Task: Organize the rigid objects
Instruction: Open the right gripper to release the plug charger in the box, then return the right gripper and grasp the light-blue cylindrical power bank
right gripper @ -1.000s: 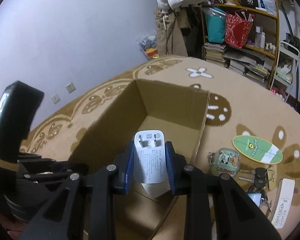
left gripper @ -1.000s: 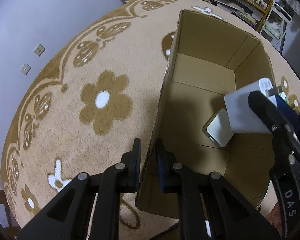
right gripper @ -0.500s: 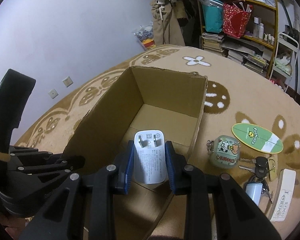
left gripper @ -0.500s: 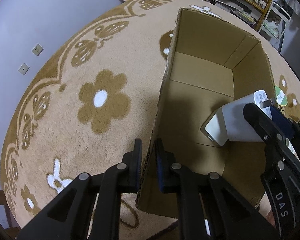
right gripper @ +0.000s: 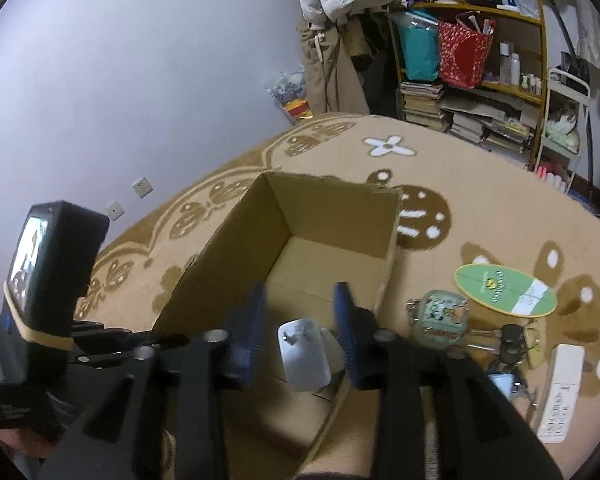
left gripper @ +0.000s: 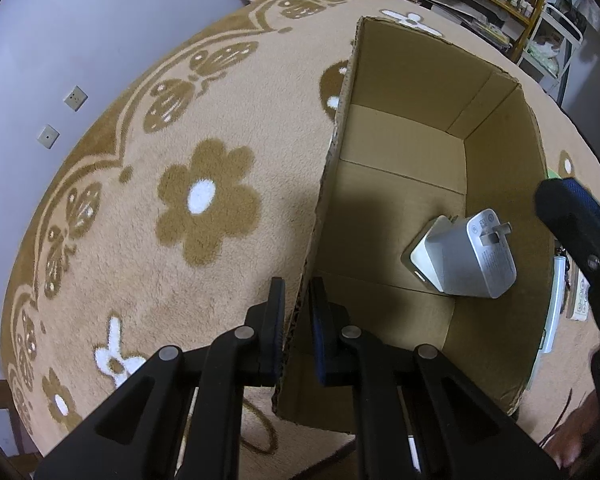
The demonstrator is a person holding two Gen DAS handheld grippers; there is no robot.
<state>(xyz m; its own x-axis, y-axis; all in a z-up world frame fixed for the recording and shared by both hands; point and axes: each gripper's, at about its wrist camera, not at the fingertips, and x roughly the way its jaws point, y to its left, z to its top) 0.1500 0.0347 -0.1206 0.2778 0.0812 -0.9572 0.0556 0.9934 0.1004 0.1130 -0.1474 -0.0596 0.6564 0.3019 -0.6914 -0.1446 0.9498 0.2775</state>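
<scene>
An open cardboard box point(left gripper: 404, 148) stands on the patterned rug. My left gripper point(left gripper: 297, 320) is shut on the box's near left wall. A white plug charger point(left gripper: 476, 258) lies inside the box on top of a flat white object point(left gripper: 418, 258). The charger also shows in the right wrist view point(right gripper: 303, 354), below my right gripper point(right gripper: 300, 328), which is open and empty above the box point(right gripper: 332, 216). One of the right gripper's fingers point(left gripper: 572, 216) shows at the right edge of the left wrist view.
On the rug right of the box lie a green oval card point(right gripper: 504, 288), a cartoon keychain pouch point(right gripper: 440, 320), keys point(right gripper: 504, 344) and a white remote point(right gripper: 560, 392). Shelves with books and bags point(right gripper: 468, 80) stand behind. A wall point(right gripper: 140, 60) is at left.
My right gripper opened and let go of the charger, which dropped onto the flat white object in the box. The right gripper rose. The left gripper kept its hold on the box wall.
</scene>
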